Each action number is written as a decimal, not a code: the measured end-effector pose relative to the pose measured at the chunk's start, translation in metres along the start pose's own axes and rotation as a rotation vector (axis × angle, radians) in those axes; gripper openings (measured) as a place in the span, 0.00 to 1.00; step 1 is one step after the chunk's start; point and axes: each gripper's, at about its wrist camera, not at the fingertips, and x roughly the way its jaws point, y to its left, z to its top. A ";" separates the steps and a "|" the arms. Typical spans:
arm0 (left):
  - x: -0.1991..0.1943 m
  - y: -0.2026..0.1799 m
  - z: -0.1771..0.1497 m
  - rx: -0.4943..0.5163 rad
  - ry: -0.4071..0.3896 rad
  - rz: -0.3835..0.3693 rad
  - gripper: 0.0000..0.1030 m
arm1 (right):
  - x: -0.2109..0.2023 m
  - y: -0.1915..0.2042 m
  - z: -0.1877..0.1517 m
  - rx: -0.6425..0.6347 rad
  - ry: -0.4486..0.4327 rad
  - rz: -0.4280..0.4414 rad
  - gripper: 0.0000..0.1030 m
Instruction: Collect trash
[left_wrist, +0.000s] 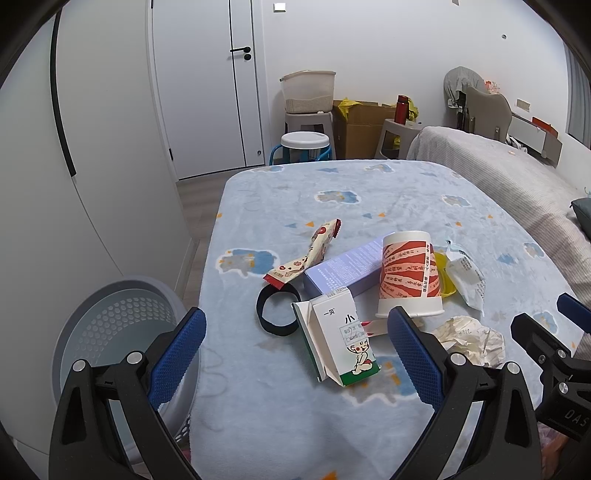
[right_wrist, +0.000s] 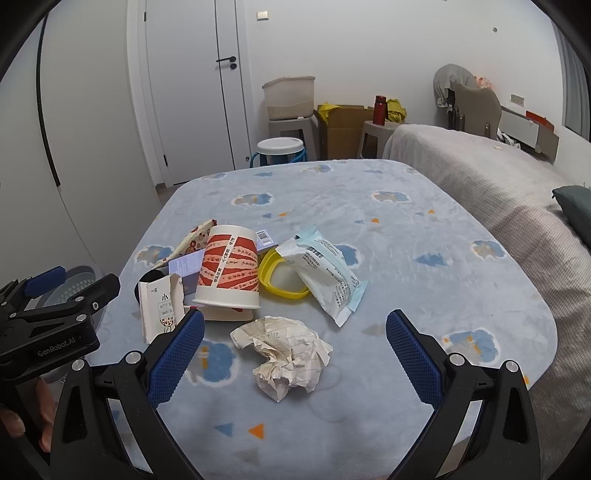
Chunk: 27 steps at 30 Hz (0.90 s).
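Trash lies on a table with a blue patterned cloth (left_wrist: 295, 424). There is an upside-down red-and-white paper cup (left_wrist: 408, 275) (right_wrist: 229, 271), a torn white carton (left_wrist: 341, 341) (right_wrist: 160, 310), a purple box (left_wrist: 347, 267), a snack wrapper (left_wrist: 306, 254), a black band (left_wrist: 277, 310), a yellow lid (right_wrist: 282, 278), a white packet (right_wrist: 325, 275) and a crumpled paper (right_wrist: 286, 352) (left_wrist: 469, 338). My left gripper (left_wrist: 295, 354) is open, just short of the carton. My right gripper (right_wrist: 295, 354) is open, with the crumpled paper between its fingers.
A grey perforated bin (left_wrist: 110, 332) stands on the floor at the table's left edge. A grey-covered bed (right_wrist: 498, 192) runs along the right. Stools, a cardboard box (left_wrist: 360, 129) and a door stand beyond the far edge.
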 end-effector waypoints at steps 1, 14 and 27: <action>0.000 0.000 0.000 0.000 0.000 0.000 0.91 | 0.000 0.001 0.000 -0.002 0.000 -0.002 0.94; 0.000 0.000 0.000 -0.001 -0.001 0.000 0.91 | 0.000 -0.001 0.000 -0.001 -0.002 0.000 0.94; 0.000 0.000 0.000 0.000 -0.001 0.001 0.91 | -0.001 0.000 0.002 0.001 -0.002 -0.002 0.94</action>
